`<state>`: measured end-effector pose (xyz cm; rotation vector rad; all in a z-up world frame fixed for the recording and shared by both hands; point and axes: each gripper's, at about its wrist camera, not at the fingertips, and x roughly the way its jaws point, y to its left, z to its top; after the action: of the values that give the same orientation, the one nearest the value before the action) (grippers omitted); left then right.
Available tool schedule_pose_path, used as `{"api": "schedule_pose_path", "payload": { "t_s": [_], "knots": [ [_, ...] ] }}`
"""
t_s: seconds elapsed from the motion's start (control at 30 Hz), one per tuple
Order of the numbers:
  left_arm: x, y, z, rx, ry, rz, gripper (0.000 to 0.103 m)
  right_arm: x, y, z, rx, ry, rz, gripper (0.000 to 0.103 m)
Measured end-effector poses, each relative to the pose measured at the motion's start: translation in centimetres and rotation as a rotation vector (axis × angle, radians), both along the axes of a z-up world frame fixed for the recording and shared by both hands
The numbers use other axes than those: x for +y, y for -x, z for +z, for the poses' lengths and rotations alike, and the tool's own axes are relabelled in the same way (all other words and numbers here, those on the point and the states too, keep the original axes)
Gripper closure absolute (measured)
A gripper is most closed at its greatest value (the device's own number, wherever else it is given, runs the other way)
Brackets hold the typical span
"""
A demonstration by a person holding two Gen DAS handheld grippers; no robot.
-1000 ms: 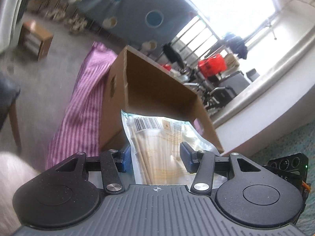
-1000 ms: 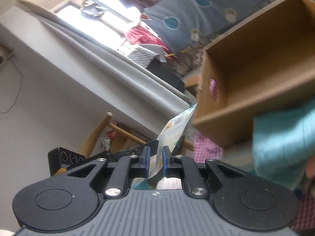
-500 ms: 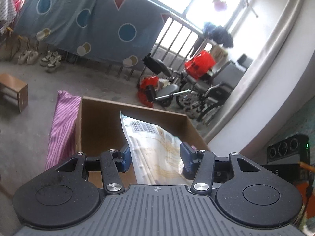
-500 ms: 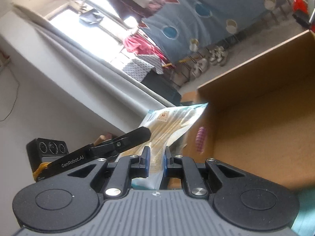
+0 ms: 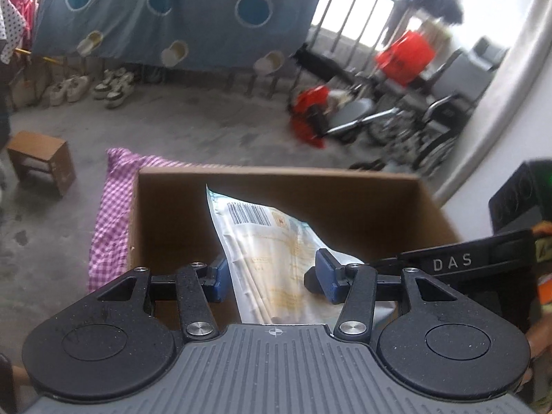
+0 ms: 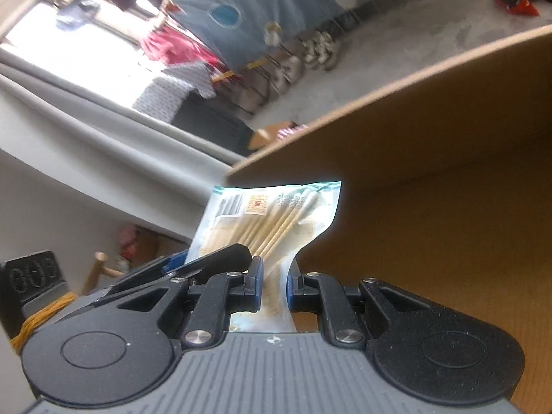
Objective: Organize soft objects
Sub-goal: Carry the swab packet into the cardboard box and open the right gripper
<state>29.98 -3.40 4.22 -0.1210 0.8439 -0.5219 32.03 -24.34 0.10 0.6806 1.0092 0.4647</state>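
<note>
A clear plastic packet of cotton swabs (image 5: 265,238) with a barcode is held between both grippers above an open cardboard box (image 5: 345,203). My left gripper (image 5: 272,272) is shut on the packet, its blue pads (image 5: 324,270) pressing on the two sides. My right gripper (image 6: 275,284) pinches the same packet (image 6: 272,214) narrowly near one edge. The right gripper's black finger (image 5: 465,262) reaches in from the right in the left wrist view. In the right wrist view the left gripper's finger (image 6: 220,258) lies across the packet's lower left. The box's brown inner wall (image 6: 448,224) fills the right side.
A pink checked cloth (image 5: 110,214) lies under the box on the left. A small brown crate (image 5: 41,158) stands on the concrete floor. Shoes (image 5: 103,86) line up under a hanging blue sheet (image 5: 172,10). Wheelchairs (image 5: 396,117) stand at the back right.
Both grippers have carried the packet sideways to over the box's opening, and the left view has rolled level. A teal cloth seen earlier in the right wrist view is gone from sight.
</note>
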Motion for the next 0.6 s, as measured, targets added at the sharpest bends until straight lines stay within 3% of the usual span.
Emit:
{"api": "schedule_pose_path", "payload": {
  "t_s": [0.17, 0.37, 0.6],
  "knots": [
    [-0.6, -1.5, -1.5, 0.044, -0.084, 0.053, 0.05, 1.0, -3.2, -4.0, 0.135, 0.066, -0.008, 0.089],
    [0.6, -0.4, -0.4, -0.009, -0.061, 0.055, 0.049, 2.5, -4.6, -7.7, 0.254, 0.115, -0.011, 0.089],
    [2.3, 1.4, 2.6, -0.078, 0.007, 0.04, 0.042, 4.3, -5.3, -8.5, 0.272, 0.098, -0.037, 0.089]
  ]
}}
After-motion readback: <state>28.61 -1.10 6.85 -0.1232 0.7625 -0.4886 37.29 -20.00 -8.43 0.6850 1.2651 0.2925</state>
